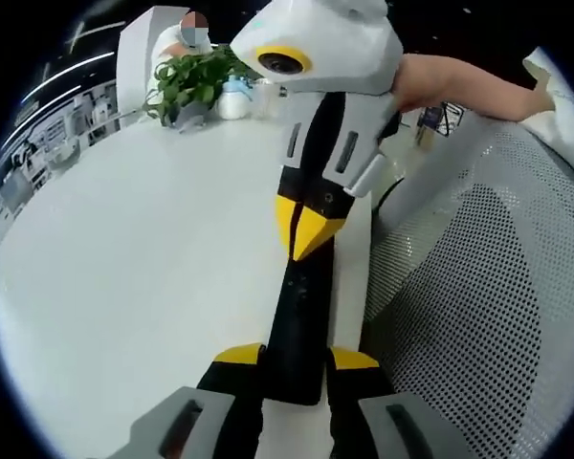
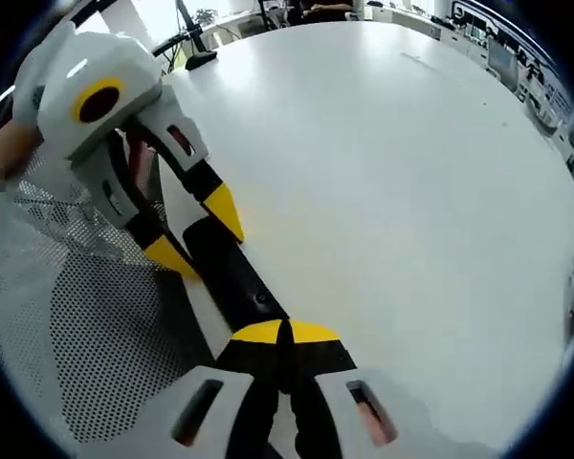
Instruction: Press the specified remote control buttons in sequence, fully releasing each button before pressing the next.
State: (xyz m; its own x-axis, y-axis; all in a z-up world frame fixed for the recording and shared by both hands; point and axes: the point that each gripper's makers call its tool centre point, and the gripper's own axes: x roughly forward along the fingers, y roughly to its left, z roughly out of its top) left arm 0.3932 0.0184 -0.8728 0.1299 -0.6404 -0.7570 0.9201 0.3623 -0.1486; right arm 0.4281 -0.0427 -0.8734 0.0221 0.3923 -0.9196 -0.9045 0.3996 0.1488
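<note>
We see the black remote control [image 1: 295, 325] lying on the white surface [image 1: 124, 268], its near end clamped between the left tool's [image 1: 295, 359] yellow tips. The right tool [image 2: 285, 332], its tips pressed together, rests on the remote's top face. A potted plant [image 1: 193, 81] stands far beyond them.

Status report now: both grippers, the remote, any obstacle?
Left gripper clamps black remote. Right gripper shut, tips on remote. White table; mesh chair alongside, not blocking.
</note>
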